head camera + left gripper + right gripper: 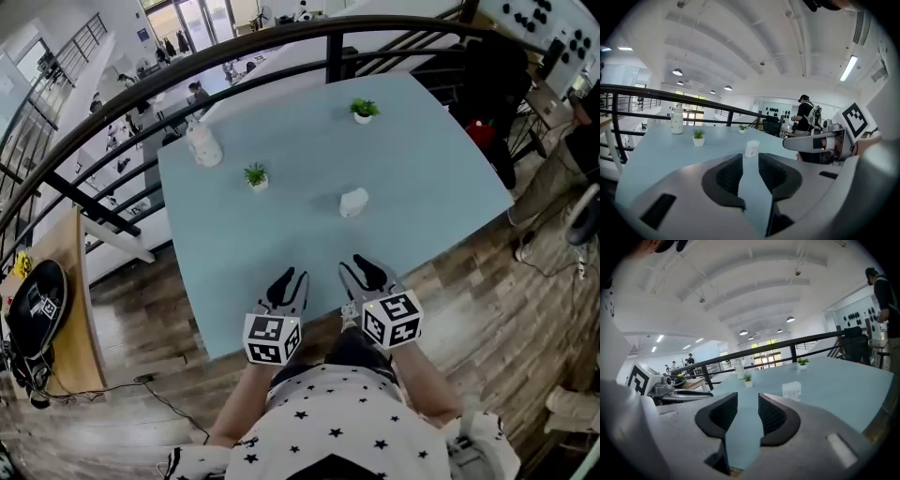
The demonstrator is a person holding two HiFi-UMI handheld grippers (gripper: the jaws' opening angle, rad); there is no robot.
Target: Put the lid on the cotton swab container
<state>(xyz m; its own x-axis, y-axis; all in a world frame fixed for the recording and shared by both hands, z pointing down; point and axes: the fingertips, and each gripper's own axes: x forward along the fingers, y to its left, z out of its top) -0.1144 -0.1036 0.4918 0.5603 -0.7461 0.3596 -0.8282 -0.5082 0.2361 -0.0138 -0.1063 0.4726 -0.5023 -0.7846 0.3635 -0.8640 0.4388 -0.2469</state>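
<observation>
The cotton swab container [353, 202] is a small white box standing near the middle of the light blue table [441, 178]. It also shows ahead of the jaws in the left gripper view [751, 148] and the right gripper view [791, 390]. I cannot make out a separate lid in any view. My left gripper [287, 284] [750, 160] and right gripper [364, 272] [748, 401] hover side by side over the table's near edge, well short of the container. Each is open, with a gap between its jaws and nothing in it.
Two small potted plants [256, 176] [364, 110] and a white bottle [203, 145] stand further back on the table. A black railing [234, 47] curves behind it. A red object [480, 133] sits off the right edge. A person [805, 115] stands beyond the table.
</observation>
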